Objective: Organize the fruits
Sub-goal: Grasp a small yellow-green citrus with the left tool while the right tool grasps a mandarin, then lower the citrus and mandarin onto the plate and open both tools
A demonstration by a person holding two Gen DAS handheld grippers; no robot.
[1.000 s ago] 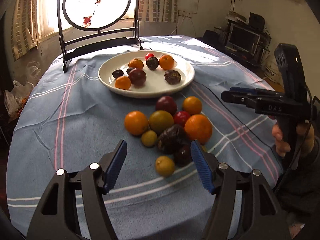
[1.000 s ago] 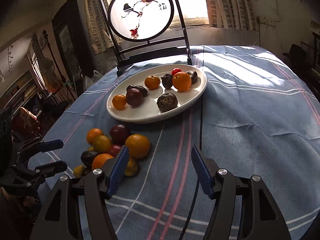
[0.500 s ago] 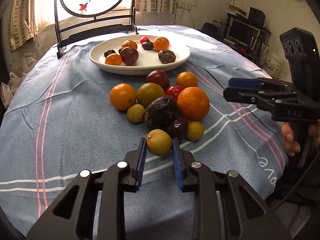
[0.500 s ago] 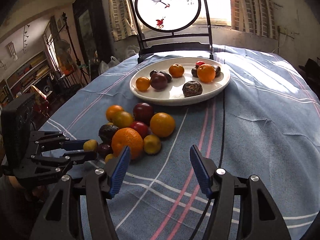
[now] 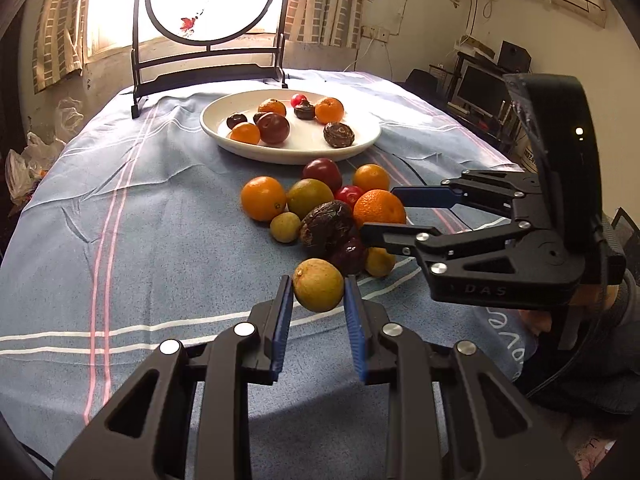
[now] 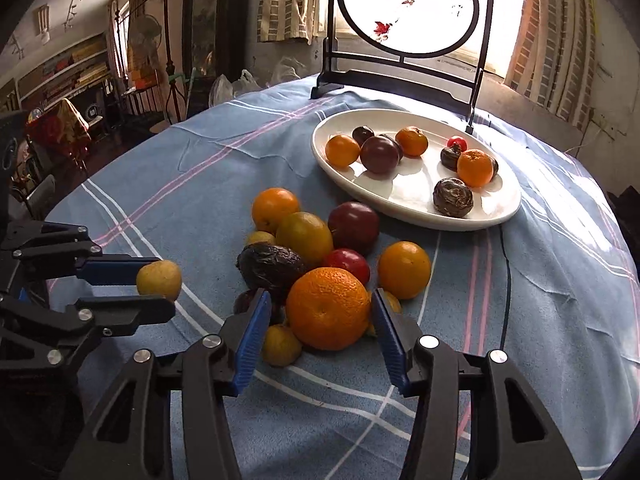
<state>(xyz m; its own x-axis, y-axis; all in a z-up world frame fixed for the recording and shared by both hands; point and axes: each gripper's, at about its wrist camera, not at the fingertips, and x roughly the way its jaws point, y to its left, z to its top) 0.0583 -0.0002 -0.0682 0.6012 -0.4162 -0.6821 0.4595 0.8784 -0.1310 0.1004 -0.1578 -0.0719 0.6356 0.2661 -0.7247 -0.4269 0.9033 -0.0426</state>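
Observation:
My left gripper (image 5: 317, 284) is shut on a small yellow-green fruit (image 5: 318, 290), held just above the cloth at the near side of the pile. In the right wrist view that fruit (image 6: 159, 279) sits between the left gripper's (image 6: 164, 284) fingers at far left. My right gripper (image 6: 320, 320) straddles the big orange (image 6: 328, 308) at the front of the pile. Its jaws are closing, with a small gap still showing at the left pad (image 6: 252, 332). The white plate (image 5: 288, 156) beyond the pile holds several oranges, plums and dark wrinkled fruits.
Loose oranges, a plum (image 6: 354, 226), a wrinkled dark fruit (image 6: 270, 266) and small yellow fruits crowd together on the blue striped cloth. A black stand with a round painted panel (image 5: 212, 0) rises behind the plate. A black cable (image 6: 506, 280) runs across the cloth at right.
The left gripper closed on the small yellow-green fruit and raised it slightly. The right gripper swung left to the pile, and its jaws narrowed around the big orange.

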